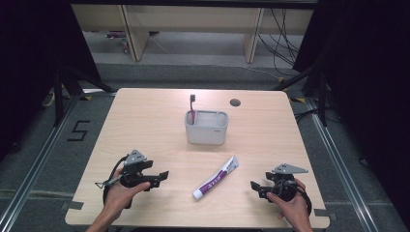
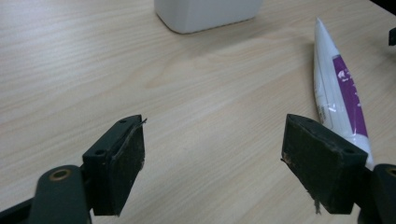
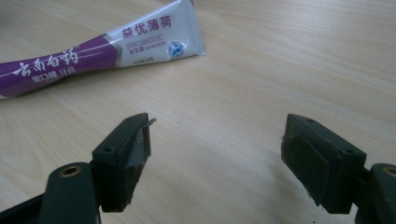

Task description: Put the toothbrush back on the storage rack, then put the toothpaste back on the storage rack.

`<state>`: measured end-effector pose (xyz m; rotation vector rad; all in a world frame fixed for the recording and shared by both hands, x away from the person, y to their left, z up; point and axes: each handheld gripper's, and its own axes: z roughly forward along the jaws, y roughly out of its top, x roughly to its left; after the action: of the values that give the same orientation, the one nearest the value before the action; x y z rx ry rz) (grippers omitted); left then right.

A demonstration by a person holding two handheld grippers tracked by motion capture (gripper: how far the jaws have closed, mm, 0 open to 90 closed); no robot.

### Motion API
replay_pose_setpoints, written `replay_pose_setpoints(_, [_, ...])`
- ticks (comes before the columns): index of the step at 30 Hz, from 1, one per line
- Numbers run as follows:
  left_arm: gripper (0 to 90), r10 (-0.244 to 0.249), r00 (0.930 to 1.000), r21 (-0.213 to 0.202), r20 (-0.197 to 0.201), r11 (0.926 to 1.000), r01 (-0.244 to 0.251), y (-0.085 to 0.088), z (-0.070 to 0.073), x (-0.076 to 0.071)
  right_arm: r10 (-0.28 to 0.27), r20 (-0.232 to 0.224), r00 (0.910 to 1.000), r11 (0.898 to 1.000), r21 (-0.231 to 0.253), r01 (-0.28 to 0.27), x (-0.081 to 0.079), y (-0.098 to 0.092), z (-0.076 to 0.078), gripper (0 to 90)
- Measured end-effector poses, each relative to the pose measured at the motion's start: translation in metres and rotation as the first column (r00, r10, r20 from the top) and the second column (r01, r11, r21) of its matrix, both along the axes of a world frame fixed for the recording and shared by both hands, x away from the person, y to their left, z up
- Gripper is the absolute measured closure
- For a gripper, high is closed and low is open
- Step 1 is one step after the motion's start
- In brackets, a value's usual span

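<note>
A white and purple toothpaste tube (image 1: 216, 178) lies flat on the wooden table (image 1: 145, 125), between the two hands. Behind it stands a white rectangular holder (image 1: 206, 127) with a red toothbrush (image 1: 192, 108) upright in its left corner. My left gripper (image 1: 163, 175) rests low at the near left, open, nothing between its jaws; in the left gripper view the tube (image 2: 337, 84) lies beyond the right jaw and the holder (image 2: 208, 14) is ahead. My right gripper (image 1: 253, 185) sits at the near right, open and empty; the tube (image 3: 100, 49) lies ahead to its left.
A round cable hole (image 1: 235, 102) sits near the table's far edge. Desk legs and cables stand on the floor beyond. A floor mark "5" (image 1: 79, 130) lies left of the table.
</note>
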<state>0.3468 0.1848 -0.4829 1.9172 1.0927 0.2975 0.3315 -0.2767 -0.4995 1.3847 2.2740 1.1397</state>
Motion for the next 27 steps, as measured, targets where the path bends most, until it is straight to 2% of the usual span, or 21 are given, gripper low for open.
replay_pose_setpoints(3, [20.9, 0.003, 1.0, 0.009, -0.003, 1.0, -0.003, 0.002, -0.005, -0.004, -0.004, -0.005, 1.0, 1.0, -0.001, 0.004, 0.0, 0.0, 0.0, 24.8])
replay_pose_setpoints(4, [20.9, -0.006, 1.0, 0.035, 0.0, 0.9994, 0.006, 0.004, -0.007, -0.007, -0.005, -0.006, 1.0, 1.0, 0.0, 0.005, 0.0, 0.0, 0.0, 24.8])
replay_pose_setpoints(5, [20.9, -0.007, 1.0, 0.039, -0.006, 0.9992, 0.008, 0.005, -0.008, -0.008, -0.004, -0.006, 1.0, 1.0, 0.002, 0.004, 0.0, 0.0, 0.0, 24.8])
replay_pose_setpoints(6, [20.9, 0.003, 1.0, 0.018, -0.003, 0.9998, -0.002, 0.003, -0.011, -0.01, -0.006, -0.007, 1.0, 1.0, 0.0, 0.006, 0.0, 0.0, 0.0, 24.8])
replay_pose_setpoints(9, [20.8, -0.021, 0.9997, 0.059, -0.008, 0.998, 0.022, 0.006, -0.017, -0.016, -0.003, -0.002, 1.0, 1.0, -0.001, 0.003, 0.0, 0.0, 0.0, 24.8])
replay_pose_setpoints(10, [20.8, -0.032, 0.9994, 0.067, -0.015, 0.9972, 0.033, 0.006, -0.018, -0.018, -0.006, -0.003, 1.0, 1.0, -0.021, 0.006, 0.0, -0.001, 0.001, 24.8])
replay_pose_setpoints(11, [20.8, -0.019, 0.9997, 0.058, -0.013, 0.9981, 0.019, 0.005, -0.021, -0.02, -0.009, 0.0, 1.0, 1.0, -0.021, 0.009, 0.0, -0.001, 0.0, 24.8])
replay_pose_setpoints(13, [20.7, -0.025, 0.9996, 0.074, -0.017, 0.9969, 0.026, 0.005, -0.024, -0.024, 0.012, 0.008, 0.9999, 1.0, 0.001, -0.012, 0.001, 0.0, -0.001, 24.8])
replay_pose_setpoints(14, [20.7, -0.033, 0.9992, 0.087, -0.02, 0.9956, 0.035, 0.005, -0.025, -0.027, -0.004, 0.004, 1.0, 1.0, -0.022, 0.004, 0.0, -0.001, 0.001, 24.8])
replay_pose_setpoints(16, [20.7, -0.039, 0.9991, 0.099, -0.017, 0.9943, 0.04, 0.004, -0.027, -0.031, -0.002, 0.018, 0.9998, 1.0, -0.025, 0.002, 0.0, 0.0, 0.0, 24.8])
replay_pose_setpoints(20, [20.5, -0.051, 0.9987, 0.112, -0.008, 0.9924, 0.051, 0.004, -0.027, -0.038, -0.001, 0.002, 1.0, 1.0, -0.014, 0.001, -0.001, 0.0, 0.002, 24.8])
replay_pose_setpoints(22, [20.5, -0.055, 0.9985, 0.113, -0.008, 0.992, 0.055, 0.004, -0.027, -0.039, 0.007, 0.012, 0.9999, 1.0, -0.012, -0.007, 0.0, -0.001, 0.002, 24.9])
replay_pose_setpoints(23, [20.4, -0.054, 0.9985, 0.108, -0.001, 0.9927, 0.054, 0.005, -0.028, -0.039, -0.004, -0.001, 1.0, 1.0, 0.013, 0.004, -0.001, 0.002, 0.001, 24.9])
replay_pose_setpoints(24, [20.4, -0.047, 0.9989, 0.106, -0.001, 0.9932, 0.047, 0.005, -0.028, -0.039, 0.0, 0.015, 0.9999, 1.0, -0.023, 0.001, 0.0, 0.001, 0.002, 25.2])
replay_pose_setpoints(27, [20.3, -0.044, 0.999, 0.11, -0.002, 0.993, 0.044, 0.006, -0.027, -0.04, 0.017, 0.011, 0.9998, 1.0, -0.013, -0.017, 0.0, 0.002, 0.003, 26.8])
